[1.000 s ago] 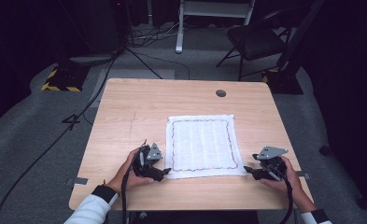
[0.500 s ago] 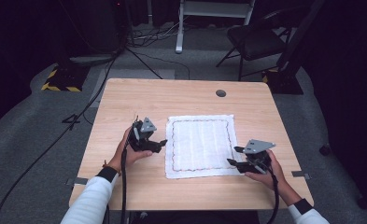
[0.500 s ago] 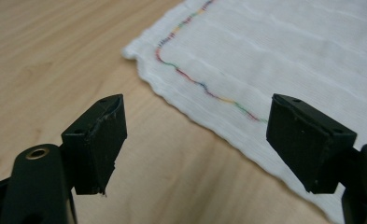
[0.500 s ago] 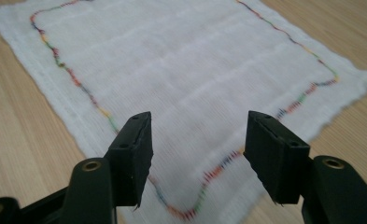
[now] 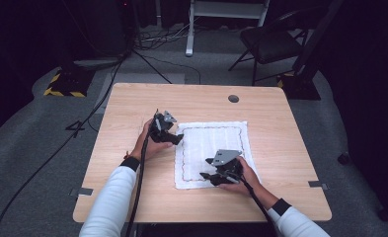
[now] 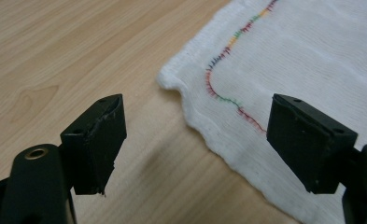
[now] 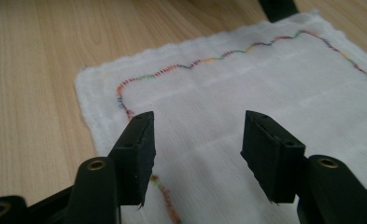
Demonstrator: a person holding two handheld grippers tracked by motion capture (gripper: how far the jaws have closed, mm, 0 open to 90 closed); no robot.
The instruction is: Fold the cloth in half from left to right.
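A white cloth [image 5: 212,153] with a wavy line of coloured stitching inside its hem lies flat on the wooden table [image 5: 132,108], a little toward my side of it. My left gripper [image 5: 177,140] sits at the cloth's left edge, near the far left corner; in the left gripper view that corner bulges out ahead of me, and my jaws stand wide apart with the hem running between them, gripping nothing. My right gripper [image 5: 205,177] hovers low over the near part of the cloth, pointing left toward its near left corner. Its jaws have just been closing a little, yet they are plainly apart, with only flat cloth showing between them and no fold caught.
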